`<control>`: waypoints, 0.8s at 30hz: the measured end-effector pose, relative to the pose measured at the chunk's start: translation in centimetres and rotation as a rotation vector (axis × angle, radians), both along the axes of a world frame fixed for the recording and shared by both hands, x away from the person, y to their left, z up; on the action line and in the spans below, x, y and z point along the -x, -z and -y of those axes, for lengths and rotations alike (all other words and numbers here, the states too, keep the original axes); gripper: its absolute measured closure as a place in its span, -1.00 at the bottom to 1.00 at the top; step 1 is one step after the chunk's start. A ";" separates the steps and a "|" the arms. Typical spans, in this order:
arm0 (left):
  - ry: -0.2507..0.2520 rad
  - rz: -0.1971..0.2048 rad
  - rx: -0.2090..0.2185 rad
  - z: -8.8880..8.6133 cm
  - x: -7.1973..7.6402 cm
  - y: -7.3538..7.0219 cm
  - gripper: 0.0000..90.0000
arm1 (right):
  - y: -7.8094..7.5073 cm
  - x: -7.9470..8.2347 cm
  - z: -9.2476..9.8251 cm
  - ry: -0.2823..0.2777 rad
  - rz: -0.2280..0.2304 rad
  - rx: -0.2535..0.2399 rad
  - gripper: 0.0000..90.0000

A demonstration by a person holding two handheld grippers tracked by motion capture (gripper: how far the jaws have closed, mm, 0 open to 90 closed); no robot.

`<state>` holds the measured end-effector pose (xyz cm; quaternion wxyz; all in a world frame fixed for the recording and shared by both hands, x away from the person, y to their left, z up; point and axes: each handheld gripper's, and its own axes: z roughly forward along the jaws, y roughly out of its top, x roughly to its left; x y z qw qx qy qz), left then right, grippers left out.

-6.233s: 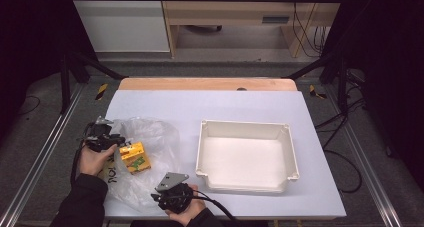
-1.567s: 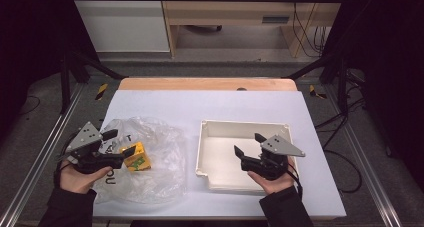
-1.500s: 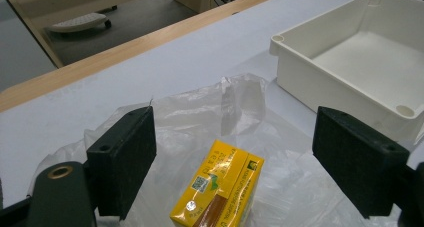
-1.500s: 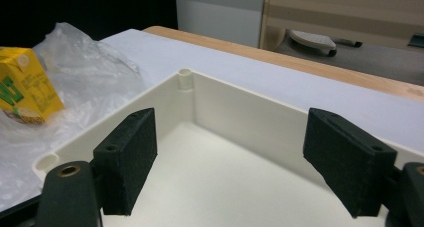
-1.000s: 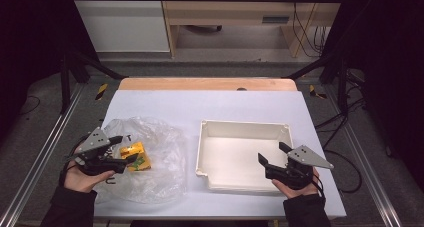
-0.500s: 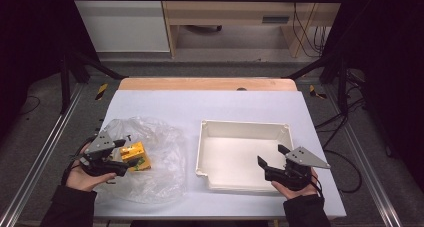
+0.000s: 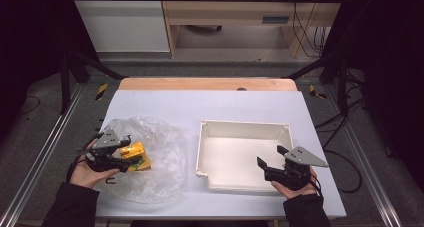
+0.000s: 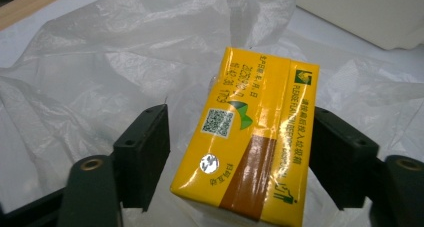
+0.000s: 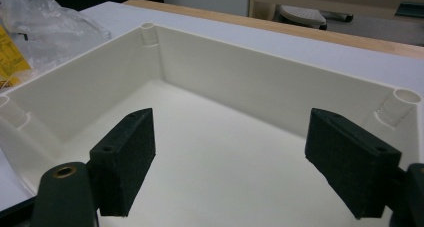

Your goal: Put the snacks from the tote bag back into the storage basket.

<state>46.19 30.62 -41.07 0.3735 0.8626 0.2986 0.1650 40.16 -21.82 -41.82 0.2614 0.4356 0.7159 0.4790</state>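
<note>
My left claw [image 8: 235, 152], jaws just closing, straddles the yellow box [image 8: 255, 142] on the clear bag [image 8: 100, 62], left of the white tray [image 7: 240, 154]; pads not yet pressing. My right claw [image 9: 230, 167] gapes over the tray.

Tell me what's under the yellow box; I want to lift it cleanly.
The yellow box lies on a crumpled clear plastic bag. The box hides whatever is directly beneath it.

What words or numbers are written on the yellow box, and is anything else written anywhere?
Yellow box, green logo: too small to read.
Yellow box, printed number lines: too blurred to read for sure.
Yellow box, line along its right edge: blurred.
Yellow box, QR code: a sign, no words.
White tray: no writing.
</note>
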 end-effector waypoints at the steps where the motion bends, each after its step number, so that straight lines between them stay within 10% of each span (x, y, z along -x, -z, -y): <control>1: 0.005 -0.004 0.004 -0.1 0.0 0.0 -0.31 | 0.0 0.0 0.0 0.001 0.001 0.003 -0.55; 24: 0.057 -0.035 0.002 -0.3 -0.2 0.3 0.10 | 0.5 -0.2 -0.3 -0.003 -0.015 0.026 -0.55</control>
